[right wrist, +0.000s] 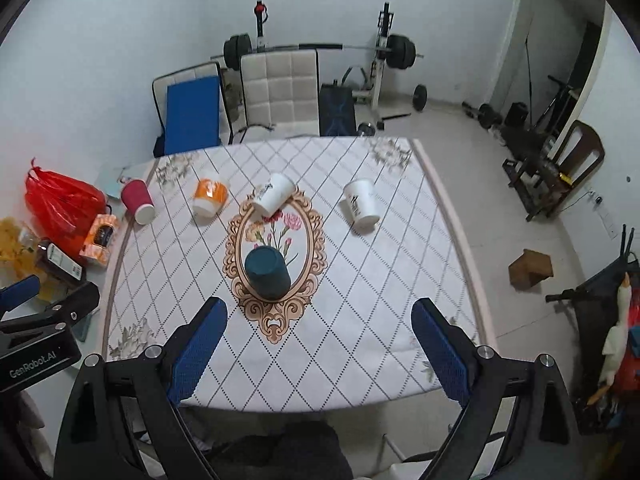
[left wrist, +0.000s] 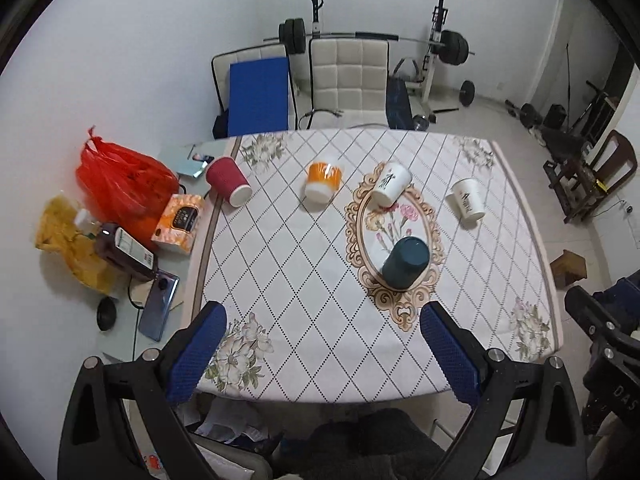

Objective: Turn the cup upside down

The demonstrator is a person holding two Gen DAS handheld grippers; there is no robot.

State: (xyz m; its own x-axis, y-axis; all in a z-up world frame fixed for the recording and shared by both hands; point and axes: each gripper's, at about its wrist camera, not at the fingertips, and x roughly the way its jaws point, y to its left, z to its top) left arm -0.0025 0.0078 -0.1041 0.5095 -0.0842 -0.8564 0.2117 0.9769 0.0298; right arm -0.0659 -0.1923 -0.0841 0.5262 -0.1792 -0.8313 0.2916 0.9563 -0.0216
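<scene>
A dark teal cup (left wrist: 405, 263) stands upside down on the oval flower motif of the tablecloth; it also shows in the right wrist view (right wrist: 267, 272). Behind it, a maroon cup (left wrist: 228, 181), an orange cup (left wrist: 322, 182) and two white cups (left wrist: 391, 184) (left wrist: 467, 199) rest on the cloth with their mouths toward me. My left gripper (left wrist: 322, 320) is open and empty above the near table edge. My right gripper (right wrist: 318, 314) is open and empty, just in front of the teal cup.
The table (left wrist: 532, 240) has a diamond-pattern cloth. Left of it lie a red bag (left wrist: 120, 184), an orange box (left wrist: 178, 218), a bottle (left wrist: 126, 252) and a phone (left wrist: 158, 310). White chairs (left wrist: 348, 76) and a barbell rack stand behind. The left gripper's body (right wrist: 36, 336) shows in the right wrist view.
</scene>
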